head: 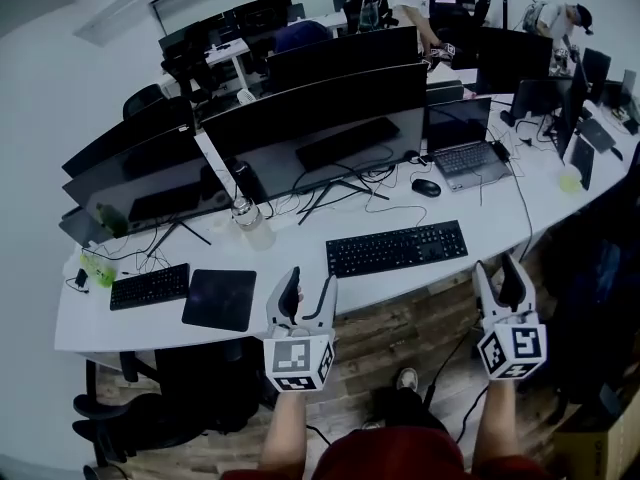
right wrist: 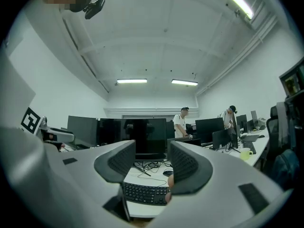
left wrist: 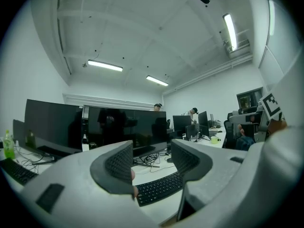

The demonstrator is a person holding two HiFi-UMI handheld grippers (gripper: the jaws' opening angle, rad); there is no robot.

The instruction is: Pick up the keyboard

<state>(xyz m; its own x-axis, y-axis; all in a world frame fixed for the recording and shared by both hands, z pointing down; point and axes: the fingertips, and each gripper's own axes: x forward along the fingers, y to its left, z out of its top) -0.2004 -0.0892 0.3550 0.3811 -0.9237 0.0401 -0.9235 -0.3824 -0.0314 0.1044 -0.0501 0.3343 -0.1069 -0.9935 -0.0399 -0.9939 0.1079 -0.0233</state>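
Keyboard (head: 396, 248) untouched near the desk's (head: 290, 243) front edge, both grippers empty.
It lay flat, long axis running along that edge, right end slightly farther in, with bare desk on every side. The left gripper (head: 308, 286) and right gripper (head: 498, 271) hovered at the desk's front edge over open floor, jaws apart, holding nothing.

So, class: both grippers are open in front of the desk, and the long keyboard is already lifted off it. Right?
No: the head view shows the long keyboard lying flat on the desk. The left gripper and right gripper are open in front of it.
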